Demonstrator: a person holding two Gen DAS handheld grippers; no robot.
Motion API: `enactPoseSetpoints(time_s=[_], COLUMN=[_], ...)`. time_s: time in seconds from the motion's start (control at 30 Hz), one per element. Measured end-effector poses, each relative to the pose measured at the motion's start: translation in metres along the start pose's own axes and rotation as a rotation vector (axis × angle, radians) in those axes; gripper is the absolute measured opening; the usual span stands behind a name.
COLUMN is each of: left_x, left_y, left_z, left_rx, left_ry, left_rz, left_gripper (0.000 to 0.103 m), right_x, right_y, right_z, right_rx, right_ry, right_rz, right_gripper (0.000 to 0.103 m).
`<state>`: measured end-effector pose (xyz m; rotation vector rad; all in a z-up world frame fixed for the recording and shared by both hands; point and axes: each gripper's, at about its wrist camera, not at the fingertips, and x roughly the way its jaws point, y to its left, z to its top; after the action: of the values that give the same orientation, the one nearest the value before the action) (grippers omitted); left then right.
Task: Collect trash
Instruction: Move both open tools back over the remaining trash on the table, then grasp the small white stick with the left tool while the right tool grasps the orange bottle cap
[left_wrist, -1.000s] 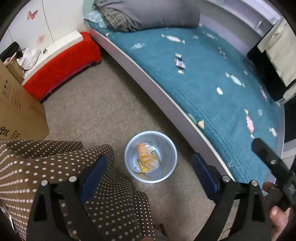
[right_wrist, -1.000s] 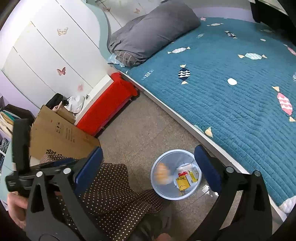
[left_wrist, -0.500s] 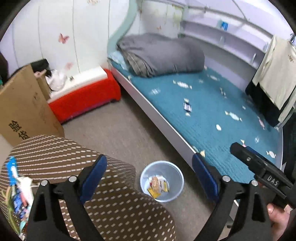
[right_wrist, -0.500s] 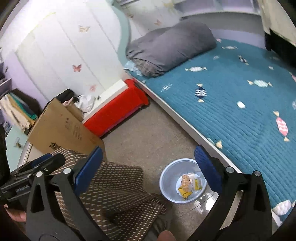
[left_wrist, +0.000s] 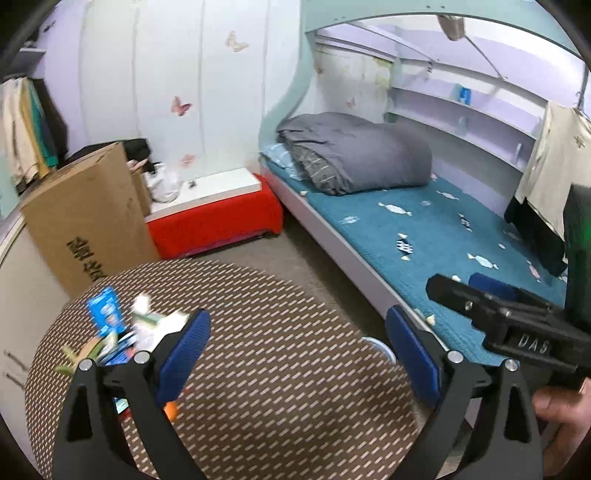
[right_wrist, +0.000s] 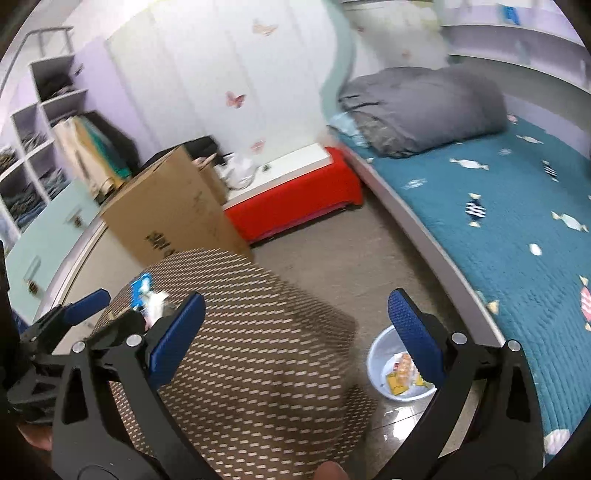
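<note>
A round table with a brown dotted cloth (left_wrist: 280, 369) fills the foreground of both views. Several pieces of trash (left_wrist: 110, 332), a blue packet and white and green wrappers, lie at its left side; they also show in the right wrist view (right_wrist: 147, 295). A pale blue basin (right_wrist: 399, 369) holding wrappers stands on the floor by the bed; only its rim (left_wrist: 376, 345) shows in the left wrist view. My left gripper (left_wrist: 295, 354) is open and empty above the table, right of the trash. My right gripper (right_wrist: 295, 332) is open and empty above the table.
A bed with a teal cover (left_wrist: 424, 236) and a grey folded duvet (left_wrist: 354, 158) runs along the right. A red bench (left_wrist: 218, 218) and a cardboard box (left_wrist: 85, 214) stand against the far wall. Shelves (right_wrist: 33, 147) stand at the left.
Both grippers have risen and tilted up from the basin. The table top and its trash have come into view, and the basin has dropped to the lower edge.
</note>
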<state>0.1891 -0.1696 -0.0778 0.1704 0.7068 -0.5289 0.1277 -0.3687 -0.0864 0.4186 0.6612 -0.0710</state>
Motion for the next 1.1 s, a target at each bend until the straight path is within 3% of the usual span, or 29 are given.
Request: enactPoseSetpoints(time_s=[0.33, 0.67, 0.87, 1.0, 1.03, 1.1], left_x=[-0.044, -0.07, -0.056, -0.03, -0.026, -0.013], left_y=[0.089, 0.164, 0.204, 0.219, 0.22, 0.223], left_z=[-0.058, -0.119, -0.152, -0.159, -0.159, -0.16], left_rx=[-0.134, -0.239, -0.289, -0.295, -0.291, -0.285], left_ry=[-0.025, 0.007, 0.075, 0.135, 0.143, 0.181], left_rz=[0.117, 0.265, 0.323, 0.293, 0.29, 0.265], left_gripper=[0.093, 0.093, 0.093, 0.093, 0.089, 0.068], right_x=[0.032, 0.062, 0.082, 0.087, 0.088, 0.092], right_y=[0.084, 0.133, 0.154, 0.163, 0.165, 0.168], right_z=[-0.029, -0.063, -0.081, -0.088, -0.09, -0.093], right_rx=[-0.148, -0.229, -0.285, -0.307, -0.315, -0.325], right_ry=[0.099, 0.188, 0.249, 0.267, 0.271, 0.282], right_rz=[0.089, 0.135, 0.151, 0.158, 0.159, 0.158], right_gripper=[0.097, 0.097, 0.097, 0.097, 0.097, 0.097])
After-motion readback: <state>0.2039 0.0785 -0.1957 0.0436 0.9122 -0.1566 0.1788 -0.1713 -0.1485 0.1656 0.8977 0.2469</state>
